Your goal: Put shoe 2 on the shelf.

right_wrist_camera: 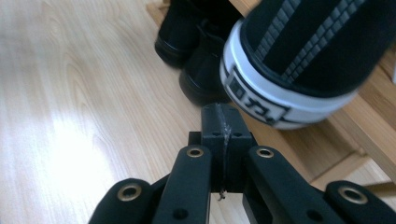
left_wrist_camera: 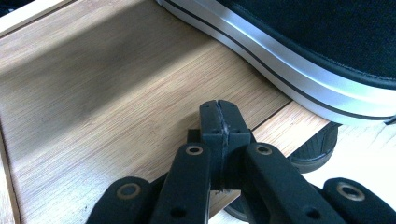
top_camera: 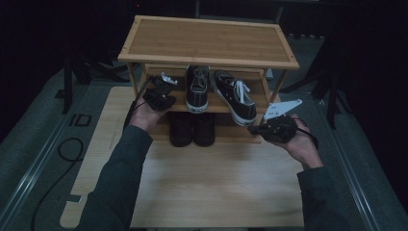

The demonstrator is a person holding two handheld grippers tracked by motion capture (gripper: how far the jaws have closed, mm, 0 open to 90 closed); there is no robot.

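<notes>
The black-and-white sneaker lies skewed on the shoe rack's middle shelf, its heel overhanging the front edge. Both the right hand-held gripper and the left hand-held gripper are pressed together, empty. Best nudge the heel squarely beside its straight mate.

This looks like a recording studio or lab set up to mimic a home hallway, not a lived-in room. A small bamboo shoe rack stands on a pale wooden tabletop, with black-and-white canvas sneakers on its middle shelf and a pair of dark shoes below. Around the tabletop the surroundings are dark: grey carpet-like floor, black stand legs at both sides, a metal rail along the left edge and a black cable looping across the floor.
</notes>
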